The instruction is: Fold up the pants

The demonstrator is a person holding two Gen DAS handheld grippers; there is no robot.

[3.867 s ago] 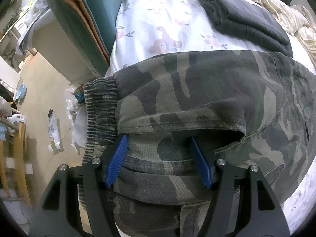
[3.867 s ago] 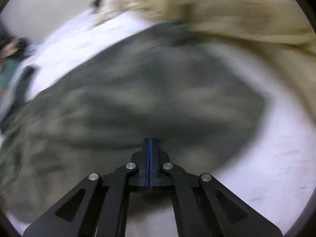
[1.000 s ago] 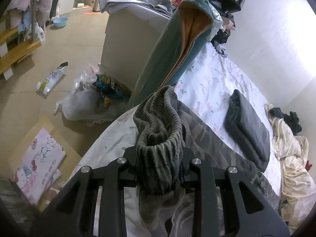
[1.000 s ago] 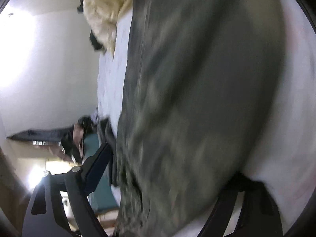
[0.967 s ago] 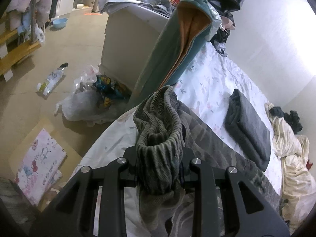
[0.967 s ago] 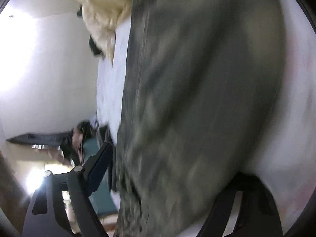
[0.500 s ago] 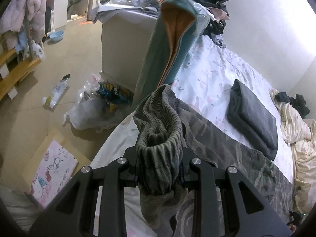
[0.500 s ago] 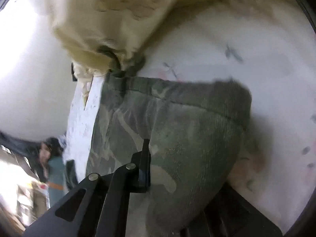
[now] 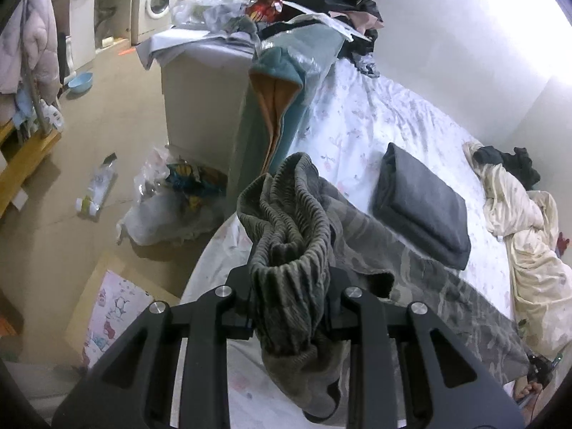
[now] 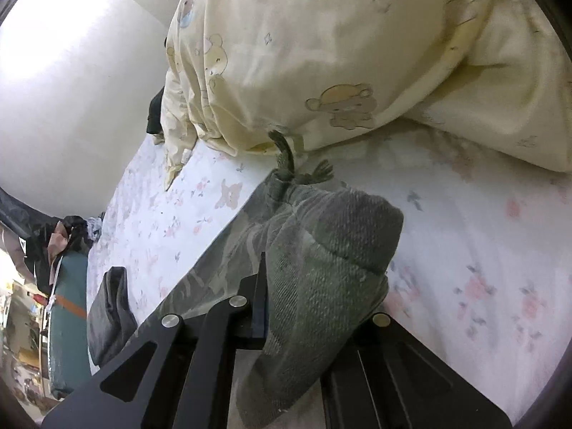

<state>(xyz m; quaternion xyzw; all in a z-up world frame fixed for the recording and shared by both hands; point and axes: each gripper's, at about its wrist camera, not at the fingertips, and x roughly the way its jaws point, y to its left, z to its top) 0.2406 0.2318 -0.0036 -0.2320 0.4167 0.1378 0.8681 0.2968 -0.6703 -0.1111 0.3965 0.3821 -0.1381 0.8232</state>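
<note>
The camouflage pants stretch along the floral bed sheet between my two grippers. My left gripper is shut on the ribbed elastic cuffs, bunched and lifted above the bed's near edge. My right gripper is shut on the pants' waistband end; its drawstring trails toward a cream quilt. The pants' fabric runs away to the left in the right wrist view.
A folded dark grey garment lies on the bed beside the pants, also in the right wrist view. A cream bear-print quilt is heaped close ahead of the right gripper. A teal blanket, cabinet and floor clutter lie left of the bed.
The left gripper has lifted and tilted up slightly with the cuffs. The right gripper has swung round with the waistband, and now faces the quilt.
</note>
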